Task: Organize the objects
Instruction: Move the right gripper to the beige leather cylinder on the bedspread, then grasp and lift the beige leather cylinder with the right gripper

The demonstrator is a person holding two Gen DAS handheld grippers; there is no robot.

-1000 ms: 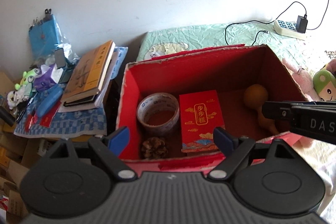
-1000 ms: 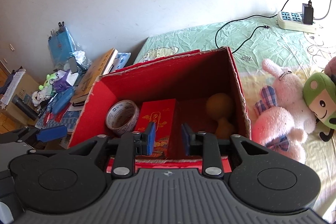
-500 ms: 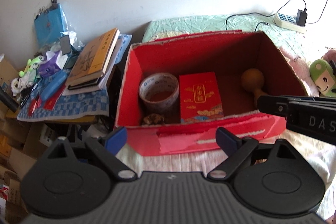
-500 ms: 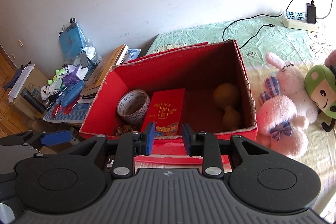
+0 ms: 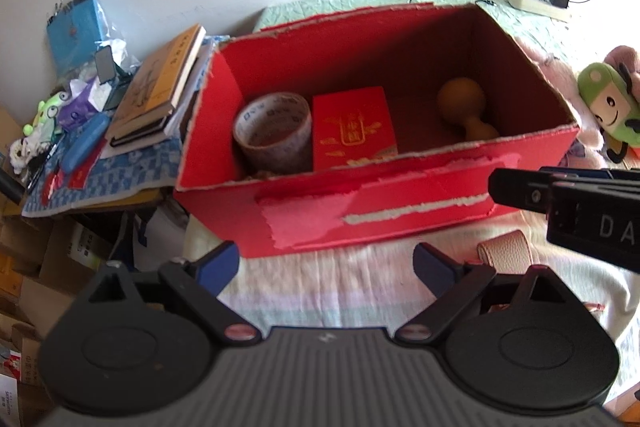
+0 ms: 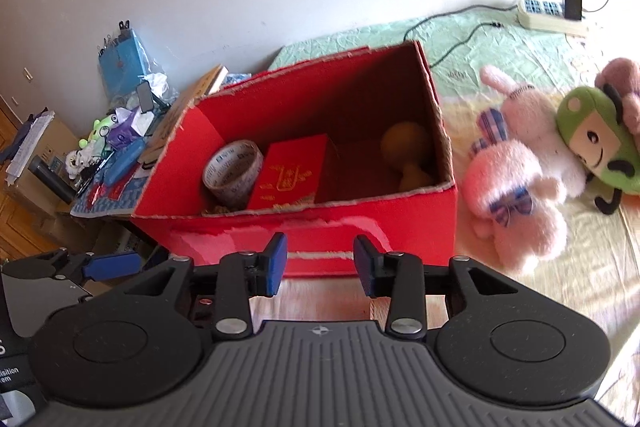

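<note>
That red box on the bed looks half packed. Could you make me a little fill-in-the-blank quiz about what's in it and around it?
1. Inside the red box, the roll of tape lies beside a flat ____ packet with gold print.
2. The gourd lies ____ the box.
3. The pink plush rabbit lies ____ the box, on the bed.
4. Nothing is between the fingers of the ____ gripper, which stand widest apart.

Missing words: red; inside; outside; left

I've drawn both tongs back from the red box (image 6: 304, 247); my right tongs (image 6: 320, 265) are opening, empty.
</note>
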